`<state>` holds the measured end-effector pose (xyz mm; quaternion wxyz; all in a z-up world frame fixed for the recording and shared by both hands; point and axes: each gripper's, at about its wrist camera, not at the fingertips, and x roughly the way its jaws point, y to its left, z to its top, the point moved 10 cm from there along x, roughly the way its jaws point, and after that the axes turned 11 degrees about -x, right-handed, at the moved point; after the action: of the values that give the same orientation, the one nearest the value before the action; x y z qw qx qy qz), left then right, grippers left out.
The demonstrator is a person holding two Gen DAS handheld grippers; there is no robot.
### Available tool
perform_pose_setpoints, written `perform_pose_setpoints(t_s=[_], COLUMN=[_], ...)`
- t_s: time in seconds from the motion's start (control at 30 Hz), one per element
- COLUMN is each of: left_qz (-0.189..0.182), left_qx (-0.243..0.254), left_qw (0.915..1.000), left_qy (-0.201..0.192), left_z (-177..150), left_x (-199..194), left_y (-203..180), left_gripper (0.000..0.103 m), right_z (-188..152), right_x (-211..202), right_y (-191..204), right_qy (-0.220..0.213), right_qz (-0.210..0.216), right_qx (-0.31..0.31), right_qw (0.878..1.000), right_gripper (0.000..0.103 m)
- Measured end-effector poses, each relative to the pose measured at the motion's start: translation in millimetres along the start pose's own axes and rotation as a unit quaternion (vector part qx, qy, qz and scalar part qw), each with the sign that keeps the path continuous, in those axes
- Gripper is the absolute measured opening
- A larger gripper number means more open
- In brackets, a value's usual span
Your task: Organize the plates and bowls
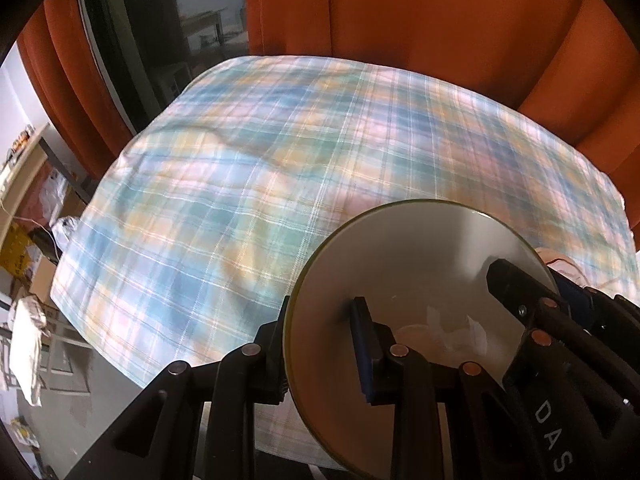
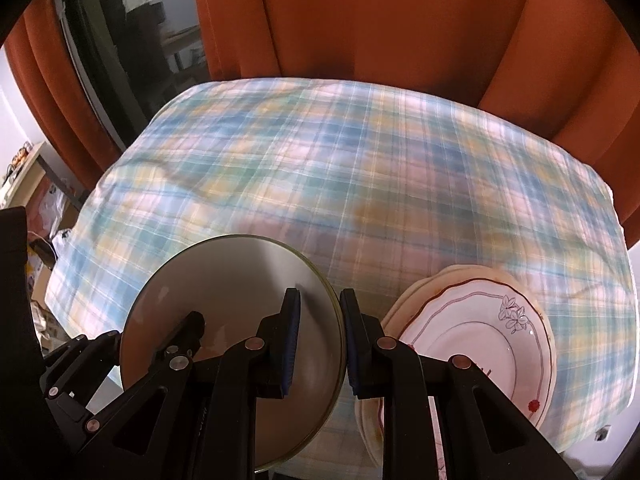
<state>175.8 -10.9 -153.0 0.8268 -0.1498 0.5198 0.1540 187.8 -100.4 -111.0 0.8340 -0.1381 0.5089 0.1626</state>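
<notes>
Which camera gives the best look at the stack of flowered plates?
The right wrist view: the stack of flowered plates lies on the checked cloth beside the grey plate. In the left wrist view only a sliver peeks past that plate's rim.

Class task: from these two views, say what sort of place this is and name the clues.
Probably a home room: a plaid-clothed table, orange curtains behind, and stacked floral china plates.
</notes>
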Motion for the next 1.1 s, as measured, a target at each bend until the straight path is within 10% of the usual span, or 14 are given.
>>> perform_pose_setpoints(t_s=[0.27, 0.7, 0.87, 1.1], left_qz=[0.017, -0.016, -0.038, -0.070], left_qx=[0.010, 0.029, 0.039, 0.054], left_qw=[0.9997, 0.9994, 0.9984, 0.9943], left_qy=[-0.017, 0.006, 0.018, 0.059], left_z=[0, 0, 6, 7], left_x=[1, 2, 6, 17], left_y=[-1, -3, -4, -7], left_gripper=[0.025, 0.057, 0.068, 0.068], right_z=[-6, -12, -15, -14], right_x=[4, 7, 9, 18], right_y=[-3, -7, -13, -15], right_qy=[-0.001, 0.016, 0.021, 0.035], right_qz=[0.011, 0.050, 0.047, 0.046], right_qx=[-0.002, 0.028, 0.063, 0.101], right_qw=[1.000, 0.998, 0.997, 0.993], right_gripper=[0.024, 0.029, 0.057, 0.057])
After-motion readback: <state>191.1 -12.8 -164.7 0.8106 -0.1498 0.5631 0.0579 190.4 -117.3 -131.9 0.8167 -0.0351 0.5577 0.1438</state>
